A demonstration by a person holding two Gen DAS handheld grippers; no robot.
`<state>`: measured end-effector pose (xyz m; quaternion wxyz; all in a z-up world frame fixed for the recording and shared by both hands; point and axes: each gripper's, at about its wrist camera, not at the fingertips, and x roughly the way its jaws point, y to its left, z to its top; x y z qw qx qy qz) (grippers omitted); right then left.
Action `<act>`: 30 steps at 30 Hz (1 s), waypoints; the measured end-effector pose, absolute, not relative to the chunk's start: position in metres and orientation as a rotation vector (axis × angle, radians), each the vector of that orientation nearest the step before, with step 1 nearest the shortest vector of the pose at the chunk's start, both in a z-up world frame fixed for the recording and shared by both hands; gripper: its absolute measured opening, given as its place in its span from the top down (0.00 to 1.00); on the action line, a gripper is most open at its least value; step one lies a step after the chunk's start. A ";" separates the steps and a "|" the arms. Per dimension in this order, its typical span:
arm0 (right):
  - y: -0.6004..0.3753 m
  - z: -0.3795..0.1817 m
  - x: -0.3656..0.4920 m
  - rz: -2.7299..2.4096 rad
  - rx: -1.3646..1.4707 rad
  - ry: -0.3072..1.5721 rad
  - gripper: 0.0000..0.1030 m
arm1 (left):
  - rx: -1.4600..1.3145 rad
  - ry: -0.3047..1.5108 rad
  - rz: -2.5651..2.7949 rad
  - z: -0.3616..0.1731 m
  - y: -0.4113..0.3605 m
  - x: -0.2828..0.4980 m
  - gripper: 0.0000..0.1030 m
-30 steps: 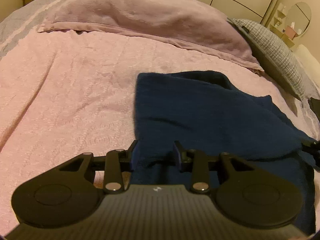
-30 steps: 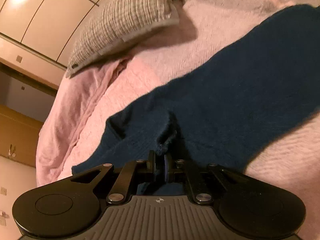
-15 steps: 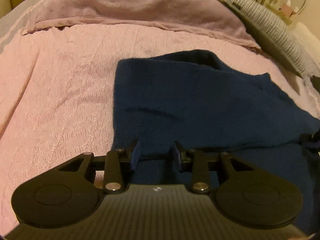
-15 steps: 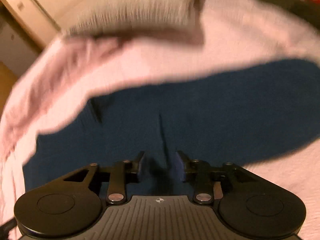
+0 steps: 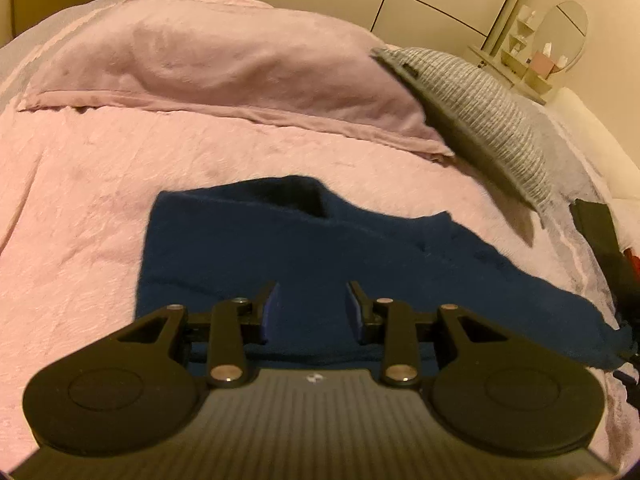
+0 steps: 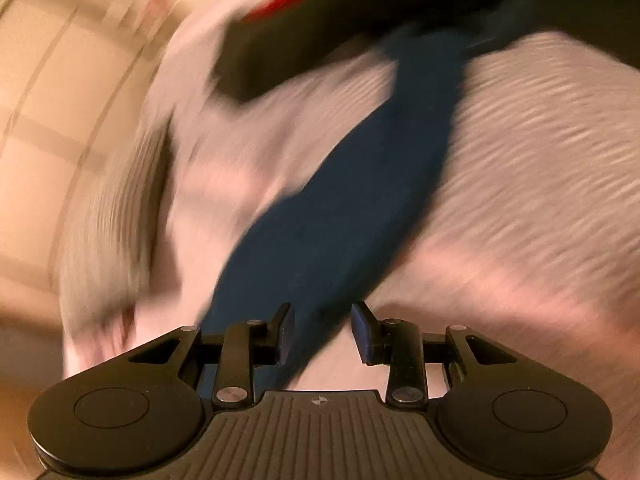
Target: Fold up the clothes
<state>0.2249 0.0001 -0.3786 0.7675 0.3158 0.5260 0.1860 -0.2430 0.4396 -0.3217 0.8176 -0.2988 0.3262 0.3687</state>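
A dark blue garment (image 5: 304, 248) lies partly folded on the pink bedspread (image 5: 80, 208). One sleeve stretches off to the right. My left gripper (image 5: 313, 300) is open and empty, hovering over the garment's near edge. My right gripper (image 6: 323, 322) is open and empty over a long strip of the blue garment (image 6: 360, 200), in a view blurred by motion.
A pink pillow (image 5: 224, 64) and a grey ribbed pillow (image 5: 480, 108) lie at the head of the bed. A dark object (image 5: 600, 240) sits at the right edge of the bed. A dressing table with a mirror (image 5: 560, 36) stands beyond.
My right gripper opened, let go of the blue fabric and swung away fast. My left gripper stayed open and pulled back a little, so the whole garment shows.
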 end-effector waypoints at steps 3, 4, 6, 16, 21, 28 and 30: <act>-0.040 -0.394 0.253 0.320 0.854 1.096 0.61 | -0.645 0.678 0.781 -0.313 0.435 -0.235 0.71; -0.051 -0.400 0.261 0.299 0.905 1.085 0.61 | -0.646 0.679 0.782 -0.313 0.434 -0.235 0.71; -0.060 -0.413 0.274 0.284 0.960 1.095 0.61 | -0.648 0.682 0.784 -0.311 0.433 -0.234 0.71; 0.033 -0.331 0.256 0.623 0.606 0.939 0.93 | -0.709 0.629 0.847 -0.300 0.429 -0.266 0.70; 0.193 -0.253 0.148 1.100 0.289 0.772 0.93 | -0.783 0.578 0.901 -0.297 0.428 -0.299 0.70; 0.360 -0.262 -0.085 1.666 -0.187 0.754 0.86 | -0.896 0.494 1.003 -0.300 0.433 -0.358 0.70; 0.379 -0.291 -0.129 1.707 -0.366 0.834 0.75 | -0.931 0.480 1.031 -0.305 0.436 -0.375 0.69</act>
